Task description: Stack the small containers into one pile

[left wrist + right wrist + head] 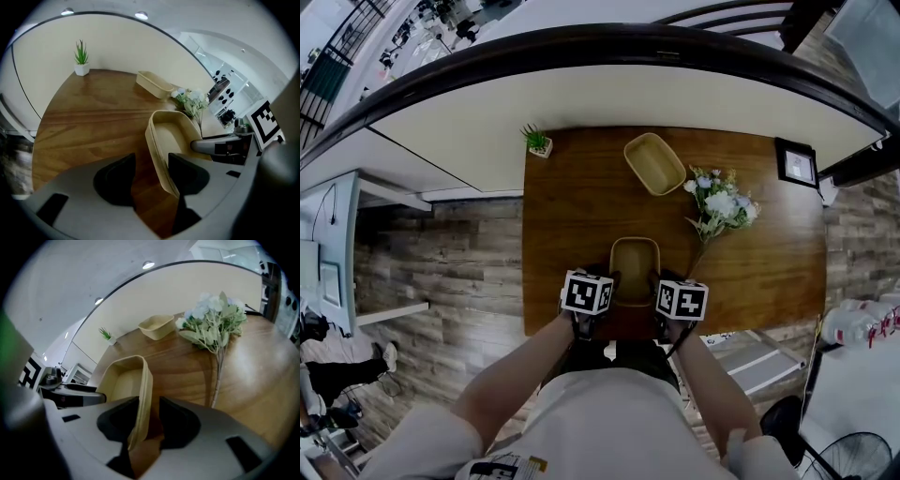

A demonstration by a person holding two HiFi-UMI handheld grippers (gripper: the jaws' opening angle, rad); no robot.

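Straddling the near container (635,262) from both sides, the 2 grippers sit at the front edge of the bench (572,202) — the left gripper (602,281) at the container's left wall, the right gripper (664,283) at its right wall. In the left gripper view the fingers (115,180) stand apart with the wall between them: it lies against the right-hand finger, and bare wood shows between it and the other, so nothing is clamped. The right gripper view shows much the same — fingers (180,420) apart, the thin rim rising between them, close to the left-hand one with a gap on the other side. The near container sits on the bench, open side up and empty. A far container (654,163) of the same tan colour lies well apart toward the back, turned at an angle. A flower bunch (722,202) lies to the right, a potted plant (537,141) stands at the back left corner, and a dark frame (795,162) at the back right
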